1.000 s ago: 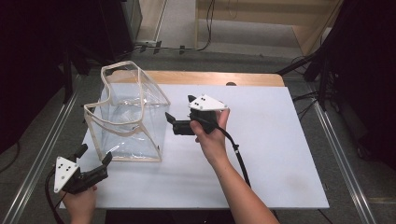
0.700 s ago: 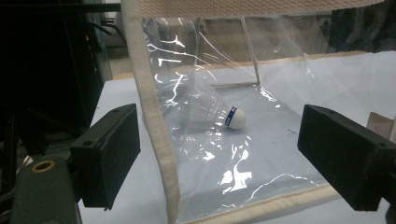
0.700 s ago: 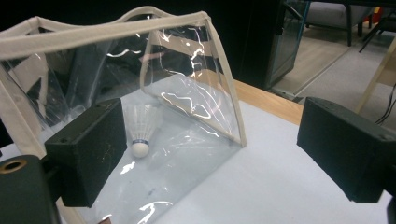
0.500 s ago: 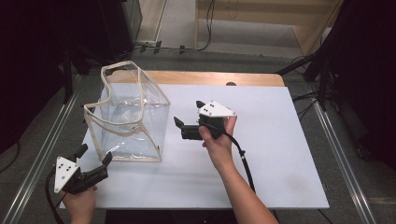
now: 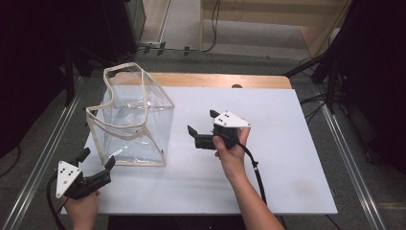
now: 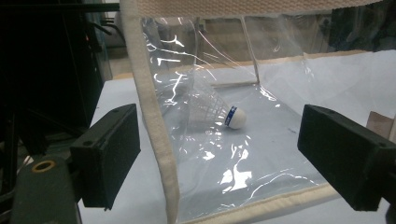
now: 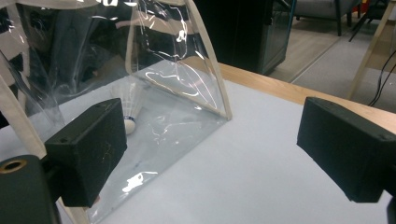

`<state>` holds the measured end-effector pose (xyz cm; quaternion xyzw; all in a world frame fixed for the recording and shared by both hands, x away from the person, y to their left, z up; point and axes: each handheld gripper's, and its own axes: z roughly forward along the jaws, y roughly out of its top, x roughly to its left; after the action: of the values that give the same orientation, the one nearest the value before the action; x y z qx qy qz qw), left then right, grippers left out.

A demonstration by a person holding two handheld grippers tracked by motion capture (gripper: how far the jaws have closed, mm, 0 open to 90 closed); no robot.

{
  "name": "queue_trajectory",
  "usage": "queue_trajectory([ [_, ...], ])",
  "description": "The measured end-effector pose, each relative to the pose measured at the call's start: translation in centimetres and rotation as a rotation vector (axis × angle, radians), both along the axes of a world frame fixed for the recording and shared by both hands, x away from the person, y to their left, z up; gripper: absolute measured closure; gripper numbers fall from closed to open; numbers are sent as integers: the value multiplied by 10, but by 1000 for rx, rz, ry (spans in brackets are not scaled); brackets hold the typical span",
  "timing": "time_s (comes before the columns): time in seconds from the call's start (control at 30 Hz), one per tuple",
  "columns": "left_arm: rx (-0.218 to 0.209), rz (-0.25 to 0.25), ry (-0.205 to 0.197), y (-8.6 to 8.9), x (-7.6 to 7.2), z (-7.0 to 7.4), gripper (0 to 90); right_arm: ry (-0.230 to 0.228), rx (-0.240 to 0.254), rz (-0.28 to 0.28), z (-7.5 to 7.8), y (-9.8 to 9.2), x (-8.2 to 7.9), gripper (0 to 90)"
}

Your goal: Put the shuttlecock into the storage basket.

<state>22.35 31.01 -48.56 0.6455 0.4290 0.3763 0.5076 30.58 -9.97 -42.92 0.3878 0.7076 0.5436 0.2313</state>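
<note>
The shuttlecock (image 6: pixel 219 113) was seen lying on its side inside the clear bag (image 5: pixel 131 120), ahead of both tongs. The bag stood upright on the white table (image 5: pixel 287 143). The left gripper (image 5: pixel 98 165) was held just beside the bag's near corner, jaws released. The right gripper (image 5: pixel 201 129) was held near the bag's side, released, grasping nothing.

Black blocky fingers (image 6: pixel 112 154), grey three-cornered plates, black cables, bare forearms
</note>
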Motion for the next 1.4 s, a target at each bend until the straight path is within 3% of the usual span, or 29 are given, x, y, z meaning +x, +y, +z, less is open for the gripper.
queue_trajectory([
  [0.87,2,-1,0,-1,0,0,137,-14,-34,-36,-20,-41,-16,67],
  [1.4,5,0,0,-1,0,0,137,-24,-18,-75,-26,-66,-25,67],
])
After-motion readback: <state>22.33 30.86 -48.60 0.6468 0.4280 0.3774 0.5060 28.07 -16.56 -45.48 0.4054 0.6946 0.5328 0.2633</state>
